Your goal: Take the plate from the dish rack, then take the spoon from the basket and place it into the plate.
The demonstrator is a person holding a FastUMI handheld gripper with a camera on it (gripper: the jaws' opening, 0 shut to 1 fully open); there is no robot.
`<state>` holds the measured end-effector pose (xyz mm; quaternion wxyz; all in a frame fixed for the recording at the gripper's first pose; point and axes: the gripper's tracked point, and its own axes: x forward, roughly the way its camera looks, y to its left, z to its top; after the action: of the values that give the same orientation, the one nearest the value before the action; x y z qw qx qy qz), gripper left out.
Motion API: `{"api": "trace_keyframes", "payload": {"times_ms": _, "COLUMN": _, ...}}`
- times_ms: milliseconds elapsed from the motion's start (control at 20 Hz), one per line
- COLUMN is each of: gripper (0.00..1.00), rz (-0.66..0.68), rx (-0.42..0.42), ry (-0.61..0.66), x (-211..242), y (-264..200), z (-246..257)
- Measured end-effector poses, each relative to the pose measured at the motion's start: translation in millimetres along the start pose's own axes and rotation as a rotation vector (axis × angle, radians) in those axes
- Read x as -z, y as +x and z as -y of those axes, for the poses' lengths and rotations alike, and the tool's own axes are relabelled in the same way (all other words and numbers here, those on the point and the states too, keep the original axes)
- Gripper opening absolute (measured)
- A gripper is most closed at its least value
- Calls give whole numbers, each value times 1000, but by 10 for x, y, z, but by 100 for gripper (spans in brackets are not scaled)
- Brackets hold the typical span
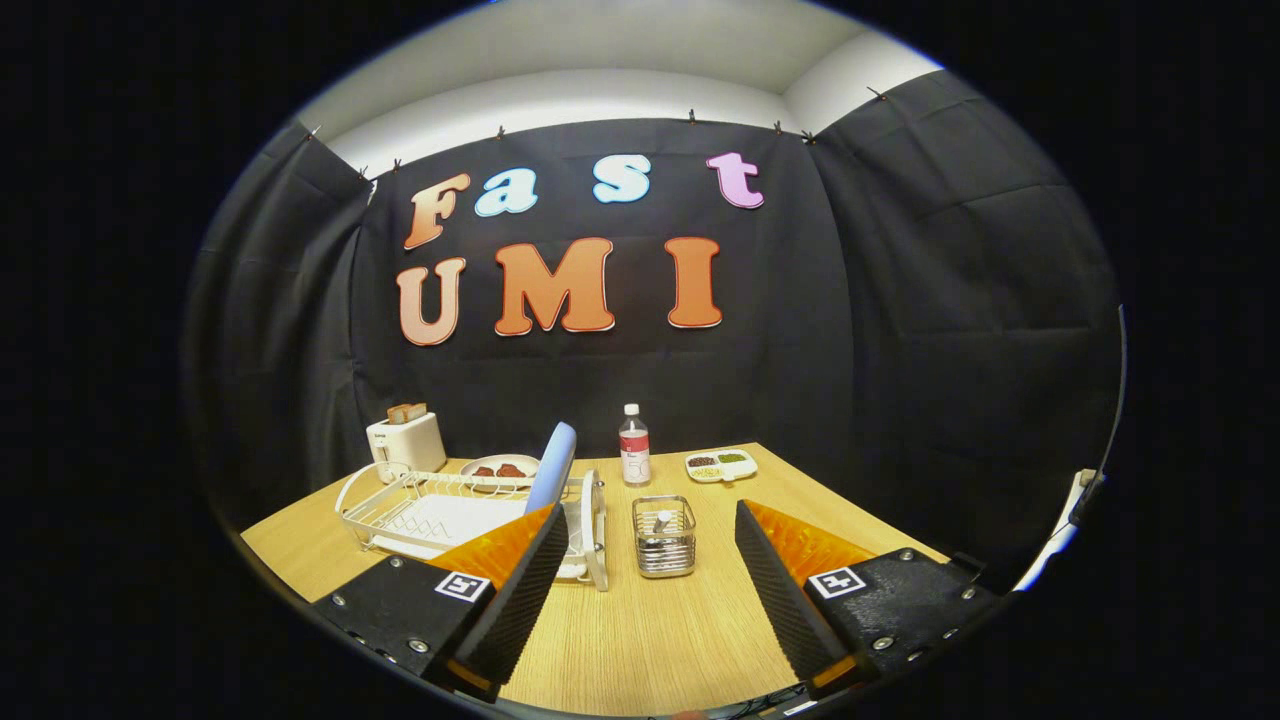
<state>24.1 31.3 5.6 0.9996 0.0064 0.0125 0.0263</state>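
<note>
A pale blue plate (553, 466) stands on edge in the white wire dish rack (420, 515), just beyond my left finger. A small metal wire basket (664, 536) sits on the wooden table (650, 620) ahead, between my fingers, and the spoon (661, 522) stands inside it with its handle tip showing. My gripper (651, 512) is open and holds nothing, hovering over the near part of the table. The left finger hides the rack's near right corner.
A white toaster (406, 441) with bread stands at the far left. Behind the rack lies a plate of dark food (500, 469). A water bottle (634, 447) and a divided snack dish (721, 464) stand at the far edge.
</note>
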Motion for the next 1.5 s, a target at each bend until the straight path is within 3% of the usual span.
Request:
{"api": "trace_keyframes", "payload": {"times_ms": 300, "gripper": 100, "rz": -56, "rx": -92, "ry": 41, "x": -272, "y": 536, "z": -447}}
{"api": "trace_keyframes", "payload": {"times_ms": 550, "gripper": 100, "rz": -144, "rx": -150, "ry": -20, "x": -377, "y": 1199, "z": -811}}
{"api": "trace_keyframes", "payload": {"times_ms": 900, "gripper": 100, "rz": -384, "rx": -112, "ry": 9, "x": 93, "y": 2146, "z": -1019}}
{"api": "trace_keyframes", "payload": {"times_ms": 1150, "gripper": 99, "rz": -557, "rx": -102, "ry": 6, "x": 553, "y": 2374, "z": -1193}}
{"api": "trace_keyframes", "payload": {"times_ms": 1250, "gripper": 90, "rz": -598, "rx": -87, "ry": 3, "x": 701, "y": 2427, "z": -1207}}
{"api": "trace_keyframes", "payload": {"times_ms": 1300, "gripper": 76, "rz": -616, "rx": -84, "ry": 0, "x": 751, "y": 2437, "z": -1213}}
{"api": "trace_keyframes", "payload": {"times_ms": 1350, "gripper": 70, "rz": -629, "rx": -73, "ry": -2, "x": 784, "y": 2447, "z": -1213}}
{"api": "trace_keyframes", "payload": {"times_ms": 1400, "gripper": 56, "rz": -640, "rx": -40, "ry": -5, "x": 831, "y": 2465, "z": -1173}}
{"api": "trace_keyframes", "payload": {"times_ms": 1500, "gripper": 39, "rz": -644, "rx": 27, "ry": 3, "x": 831, "y": 2474, "z": -1116}}
